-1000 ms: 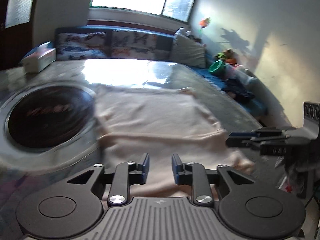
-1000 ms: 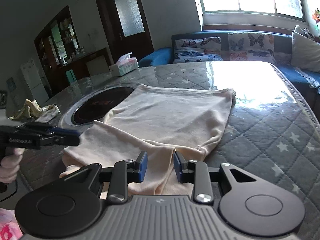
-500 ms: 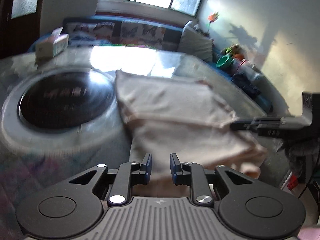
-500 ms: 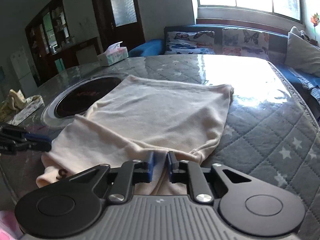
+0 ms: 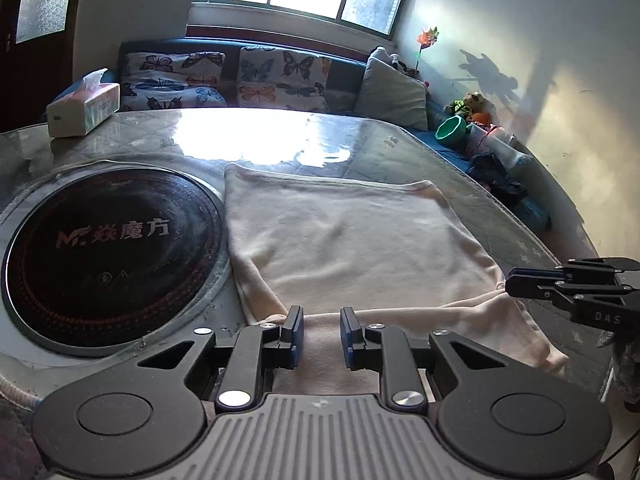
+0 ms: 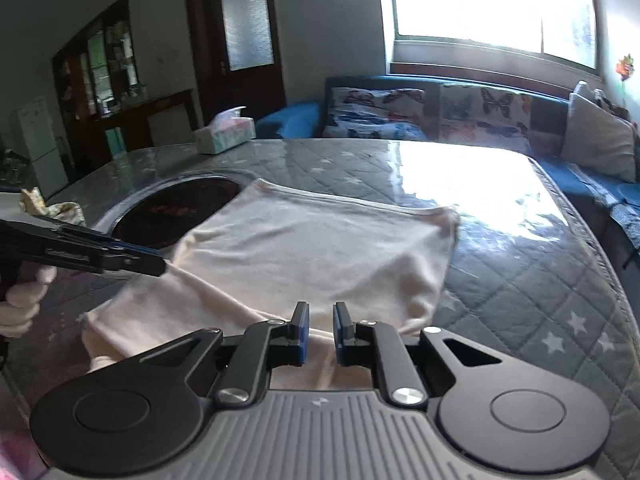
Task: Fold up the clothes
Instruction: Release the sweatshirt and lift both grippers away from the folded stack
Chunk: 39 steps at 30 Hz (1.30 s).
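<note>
A cream-coloured garment (image 5: 352,240) lies spread flat on the quilted table, with its near part folded over. It also shows in the right wrist view (image 6: 304,256). My left gripper (image 5: 320,320) is open, its jaws a little apart over the garment's near left edge, holding nothing. My right gripper (image 6: 319,316) is open over the garment's near right part, holding nothing. In the left wrist view the right gripper (image 5: 560,286) shows at the garment's right corner. In the right wrist view the left gripper (image 6: 100,256) shows at the left edge.
A round black induction cooktop (image 5: 104,252) is set in the table left of the garment. A tissue box (image 5: 84,108) stands at the far left. The quilted table cover (image 6: 540,280) runs right. A sofa with butterfly cushions (image 5: 224,76) lies behind.
Both grippers' jaws have opened slightly wider than half a second ago. The left gripper swung right to face the garment. The garment lies still.
</note>
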Motion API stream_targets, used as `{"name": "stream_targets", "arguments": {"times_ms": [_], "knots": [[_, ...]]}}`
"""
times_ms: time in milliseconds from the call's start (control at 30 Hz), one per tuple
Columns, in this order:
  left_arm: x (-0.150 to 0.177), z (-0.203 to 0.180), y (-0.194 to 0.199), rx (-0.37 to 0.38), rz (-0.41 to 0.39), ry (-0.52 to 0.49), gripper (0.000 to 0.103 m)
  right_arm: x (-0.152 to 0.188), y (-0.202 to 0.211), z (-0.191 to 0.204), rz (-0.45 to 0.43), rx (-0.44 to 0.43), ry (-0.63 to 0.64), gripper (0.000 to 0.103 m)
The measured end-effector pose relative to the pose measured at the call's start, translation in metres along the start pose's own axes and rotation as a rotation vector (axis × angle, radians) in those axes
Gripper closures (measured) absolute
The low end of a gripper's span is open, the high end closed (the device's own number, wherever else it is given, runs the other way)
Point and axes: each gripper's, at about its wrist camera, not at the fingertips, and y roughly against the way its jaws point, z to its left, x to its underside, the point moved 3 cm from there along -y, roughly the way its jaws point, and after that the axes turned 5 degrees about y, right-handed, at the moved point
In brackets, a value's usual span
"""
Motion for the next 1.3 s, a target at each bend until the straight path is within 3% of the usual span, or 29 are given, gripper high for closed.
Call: {"name": "stream_targets", "arguments": {"times_ms": [200,333,467,600,767,967,1133,1267,1300], "knots": [[0.001,0.003,-0.002,-0.003,0.005,0.002,0.081,0.01,-0.017,0.004,0.06,0.011,0.041,0.091],[0.0,-0.002,0.01,-0.006,-0.011,-0.01,0.081,0.007,-0.004,0.008,0.048,-0.004,0.058,0.09],[0.007,-0.02,0.028,0.034,-0.029,-0.064,0.081,0.009,0.012,0.024,0.064,-0.057,0.114,0.09],[0.023,-0.035,0.033,0.075,0.003,-0.113,0.081,0.021,0.021,0.039,0.095,-0.088,0.157,0.09],[0.043,-0.036,0.023,0.058,0.055,-0.129,0.081,0.037,0.018,0.042,0.115,-0.077,0.155,0.089],[0.044,-0.038,0.035,0.045,0.038,-0.185,0.08,0.038,0.02,0.043,0.109,-0.07,0.163,0.084],[0.056,-0.045,0.06,0.046,0.025,-0.319,0.078,0.033,0.03,0.044,0.098,-0.068,0.172,0.08],[0.075,-0.054,0.073,0.017,0.022,-0.473,0.061,0.033,0.042,0.046,0.102,-0.063,0.205,0.075],[0.08,-0.057,0.075,0.009,0.018,-0.517,0.061,0.034,0.045,0.047,0.107,-0.062,0.217,0.073]]}}
